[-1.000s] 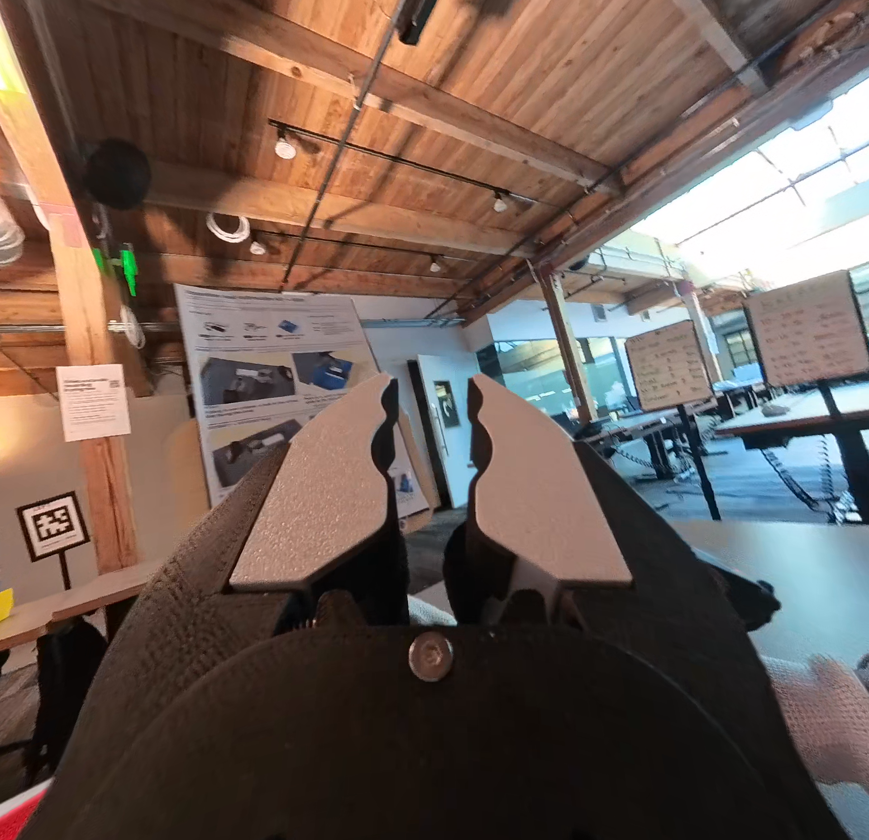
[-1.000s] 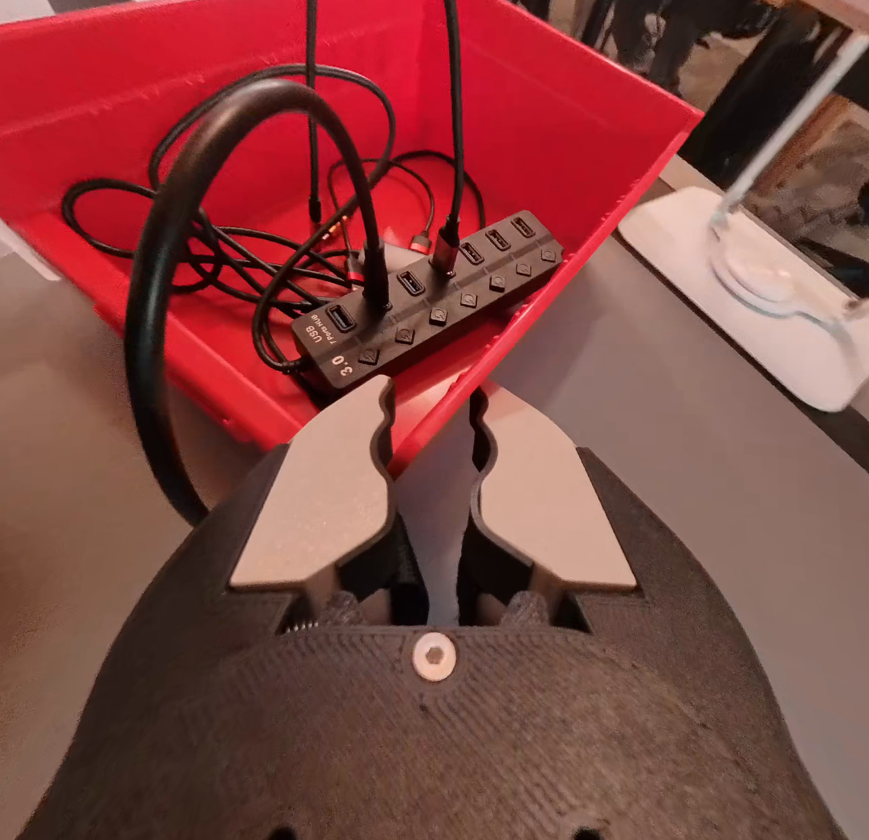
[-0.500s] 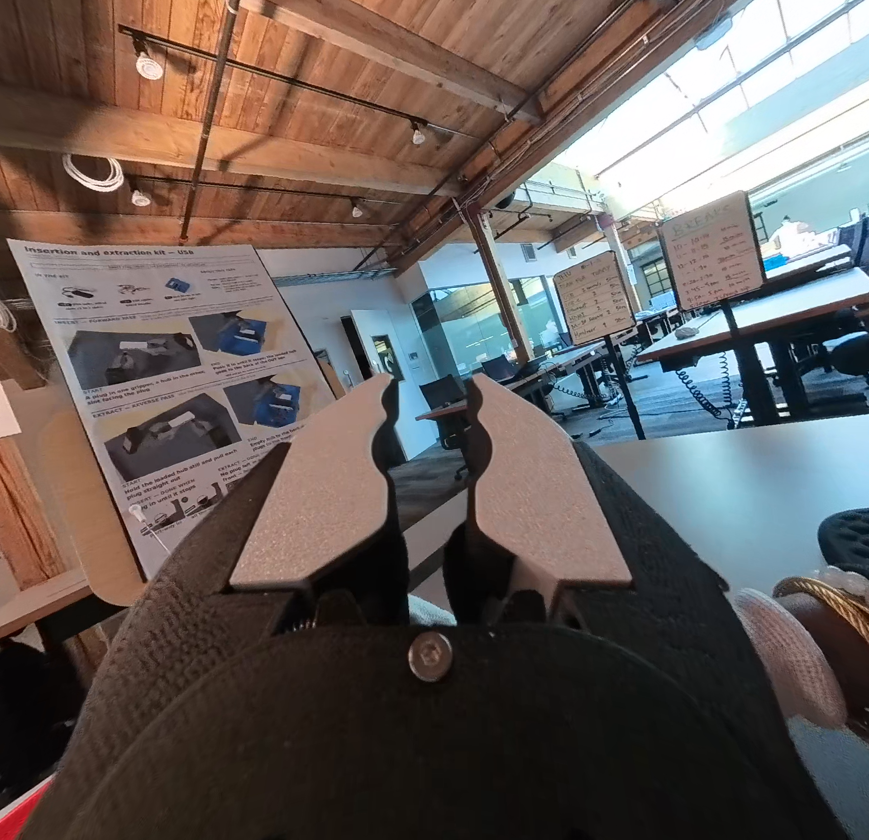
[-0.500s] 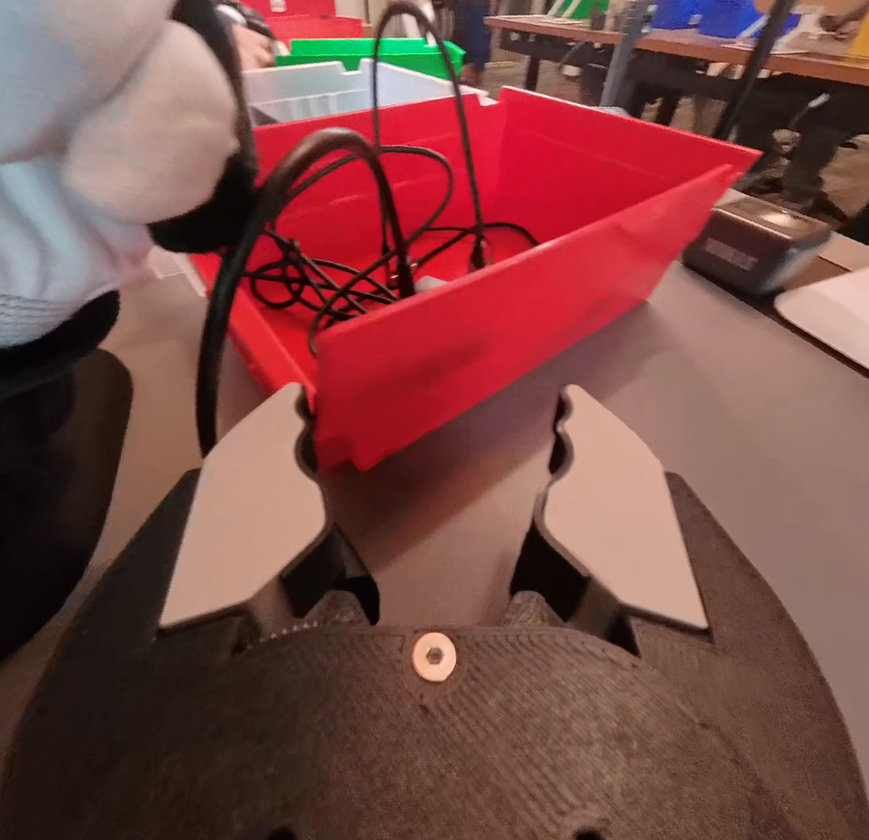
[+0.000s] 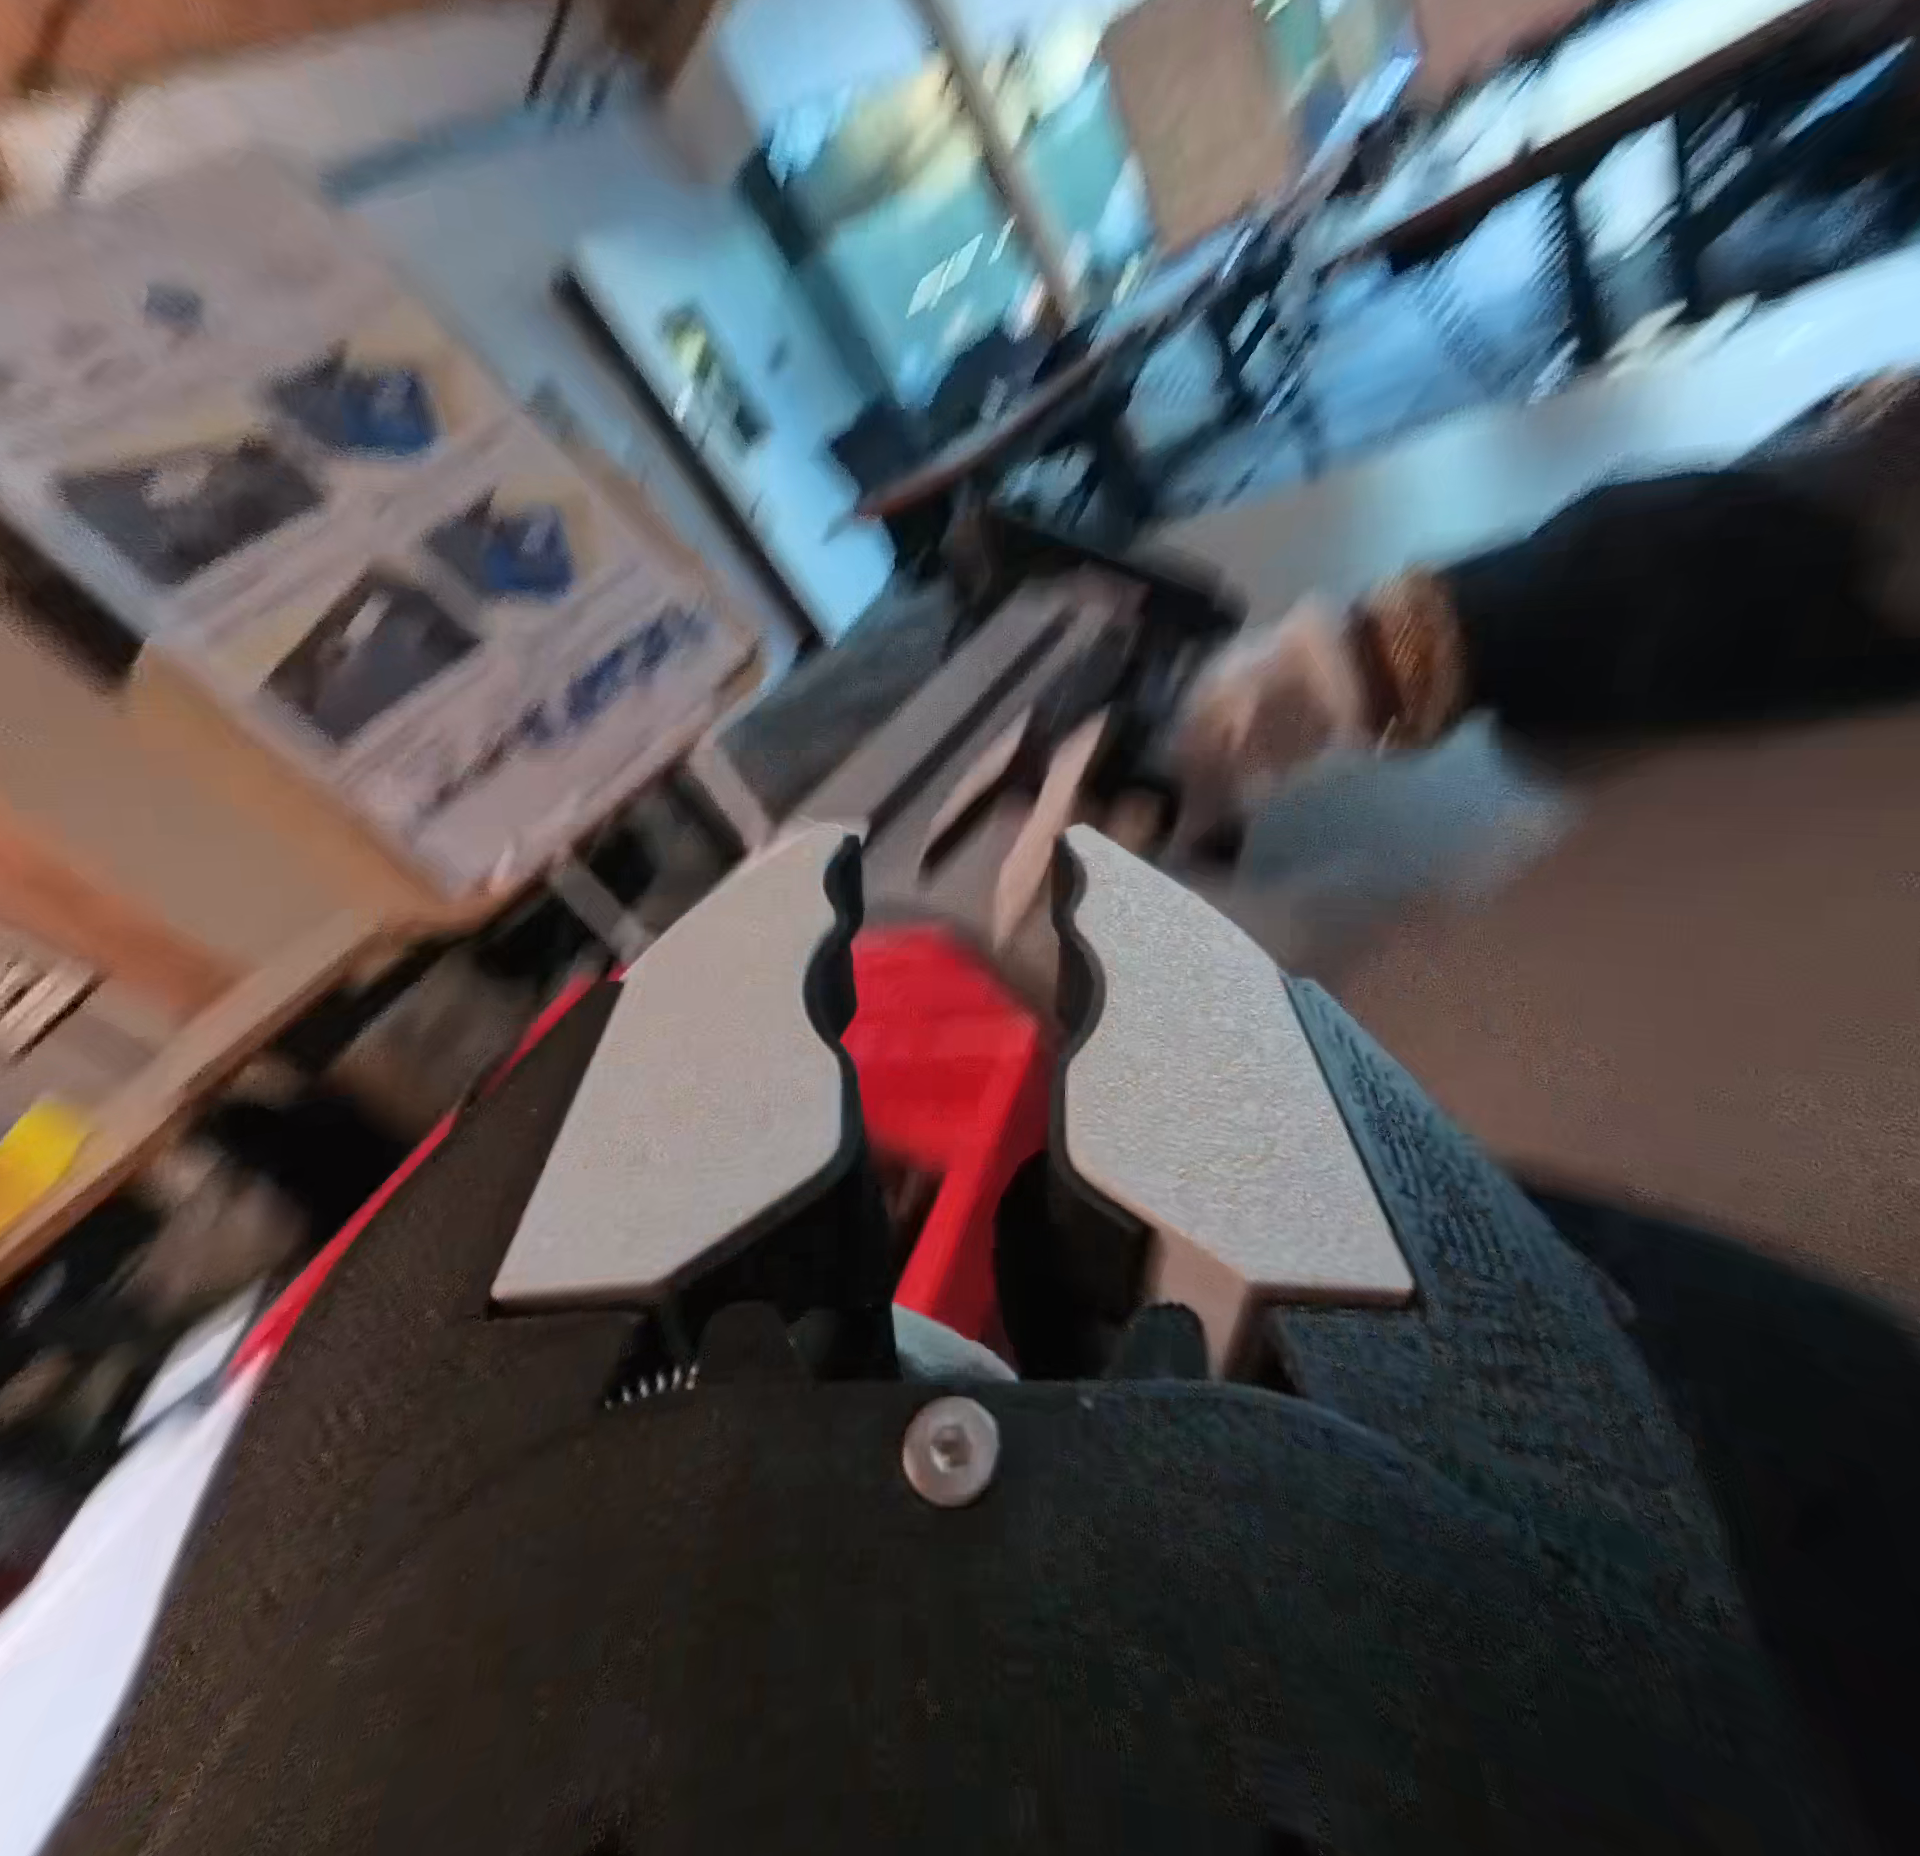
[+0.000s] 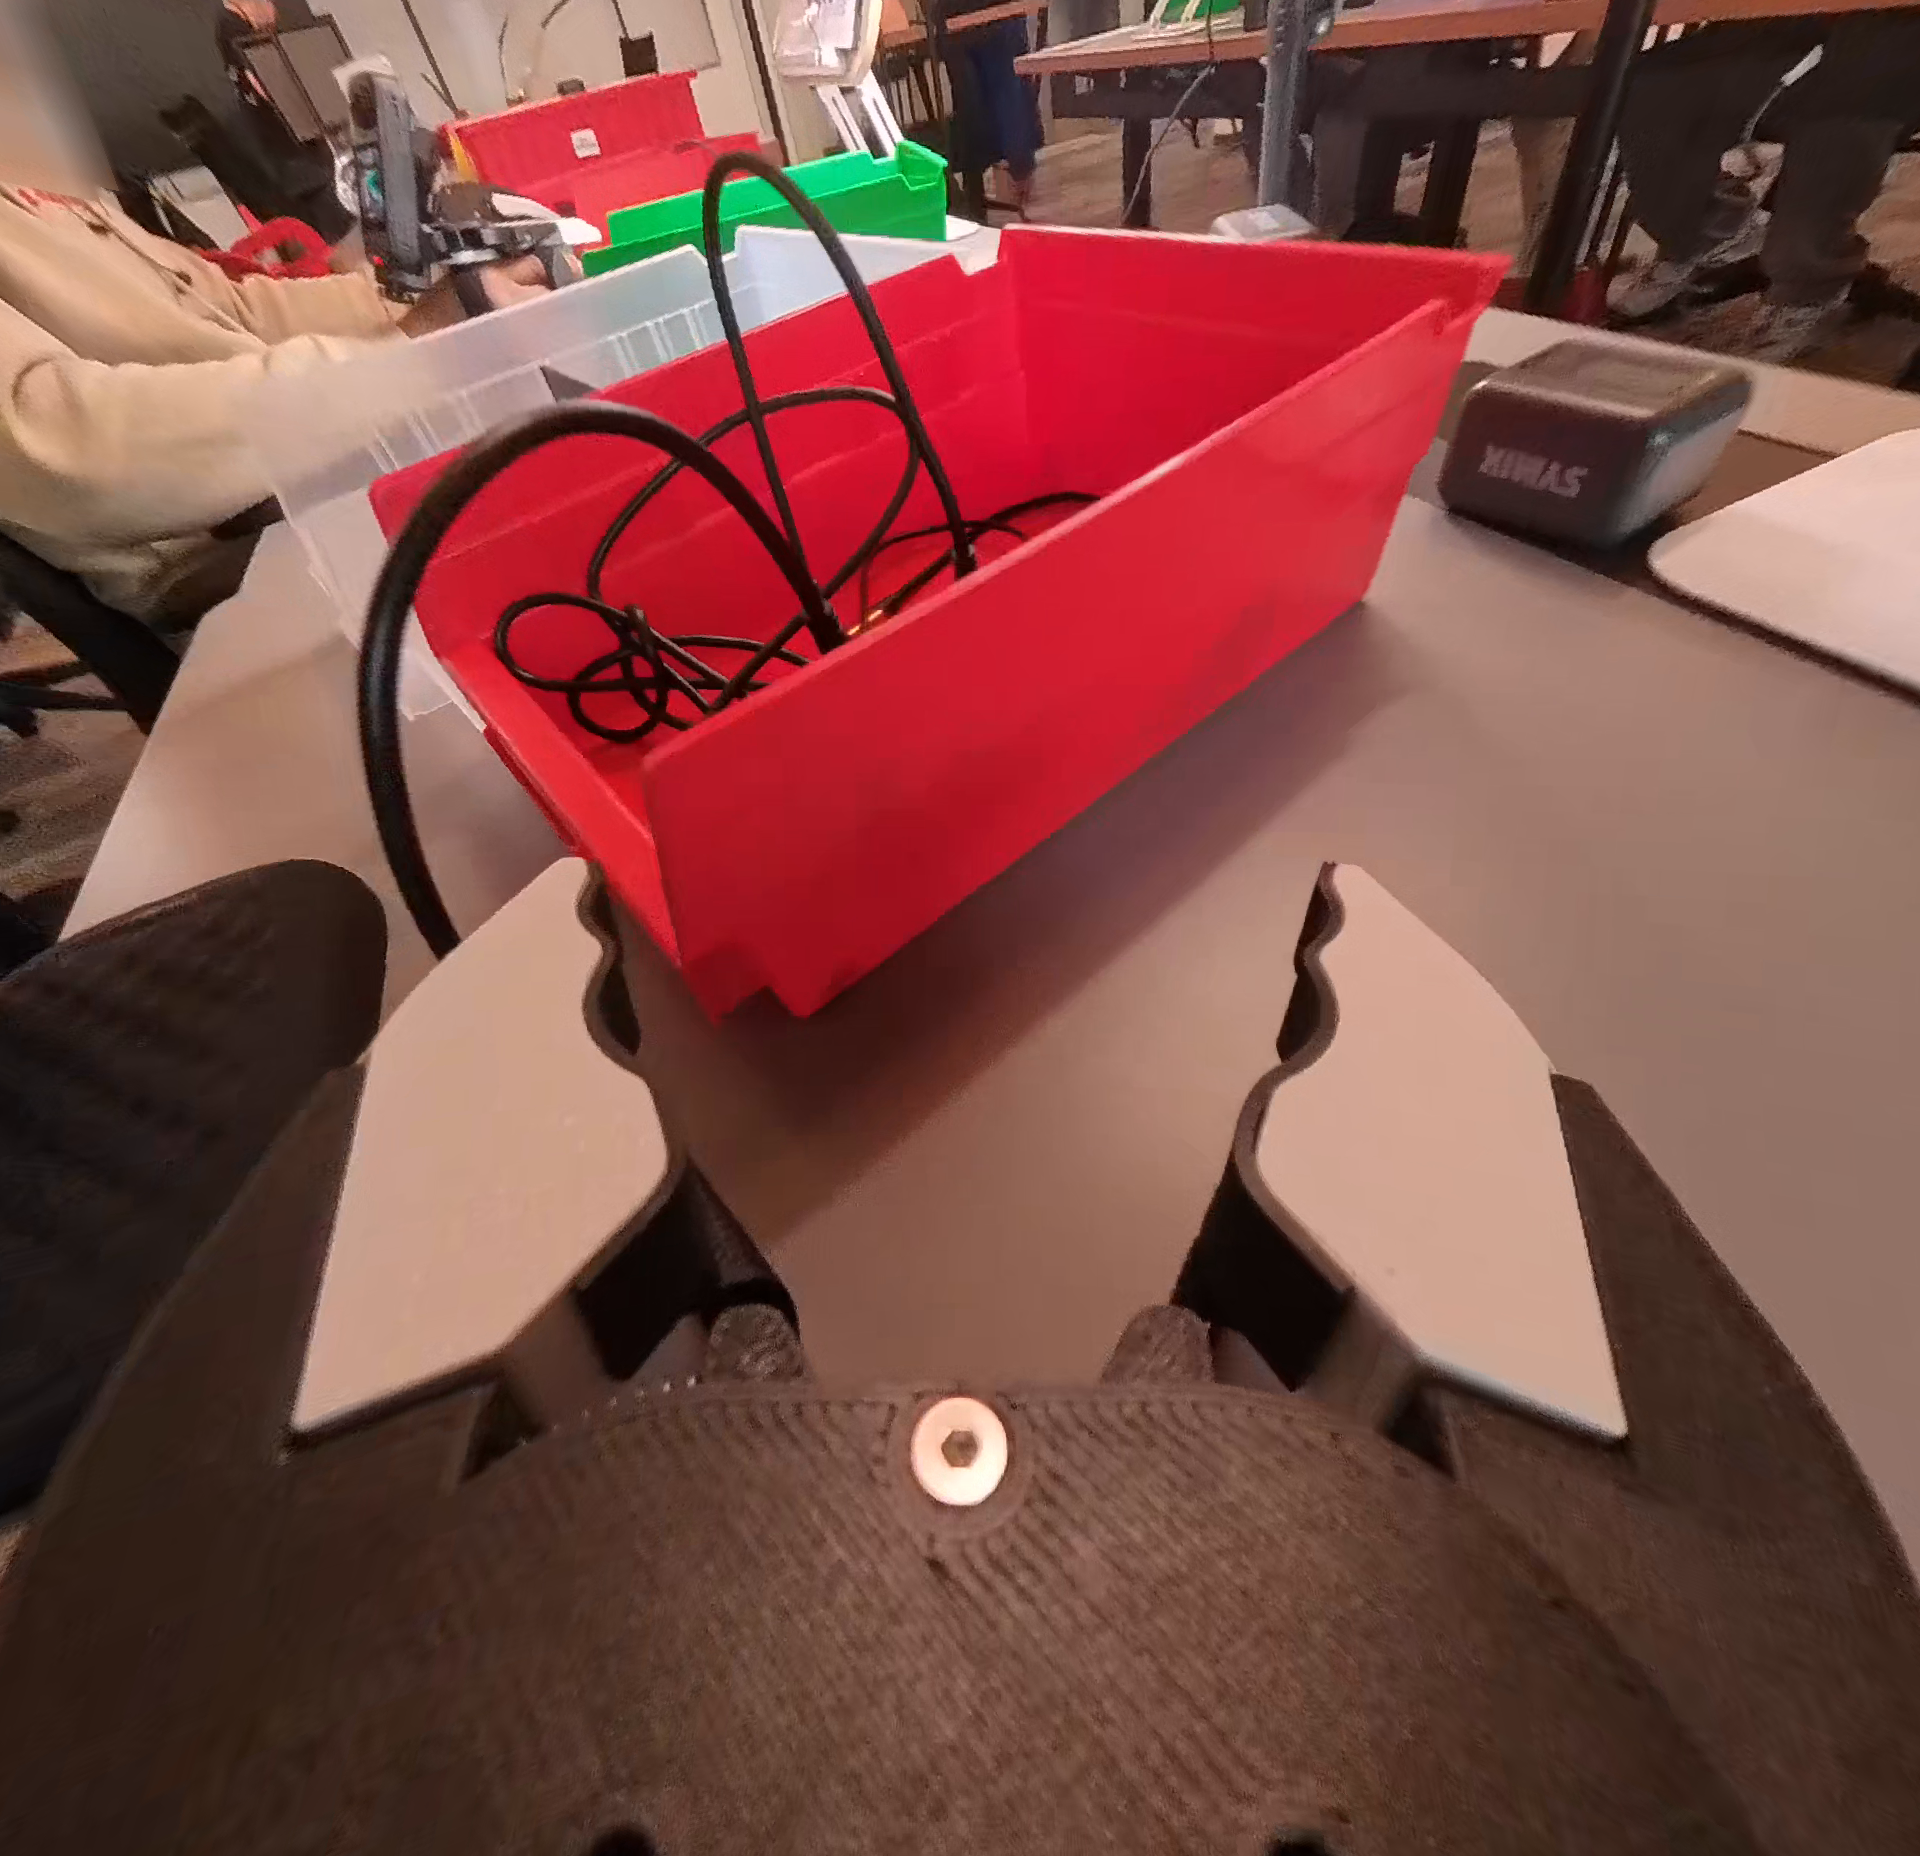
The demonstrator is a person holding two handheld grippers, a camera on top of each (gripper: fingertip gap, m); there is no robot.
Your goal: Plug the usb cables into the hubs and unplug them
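Observation:
A red bin stands on the grey table just ahead of my right gripper, which is wide open and empty, low over the table. Thin black USB cables lie tangled in the bin. A thick black cable arches over its left rim. The hub is hidden behind the bin's near wall. The left wrist view is blurred by motion. My left gripper is open with nothing between its pads; the red bin shows behind the gap. The black body at the right wrist view's left edge looks like the left gripper.
A clear bin and a green bin stand behind the red one. A dark box-shaped device and a white pad lie at right. A person's cream sleeve is at left. A poster board stands beyond.
My right gripper opened wide and drew back from above the bin to table level. My left gripper swung down from facing the ceiling towards the bin and opened slightly.

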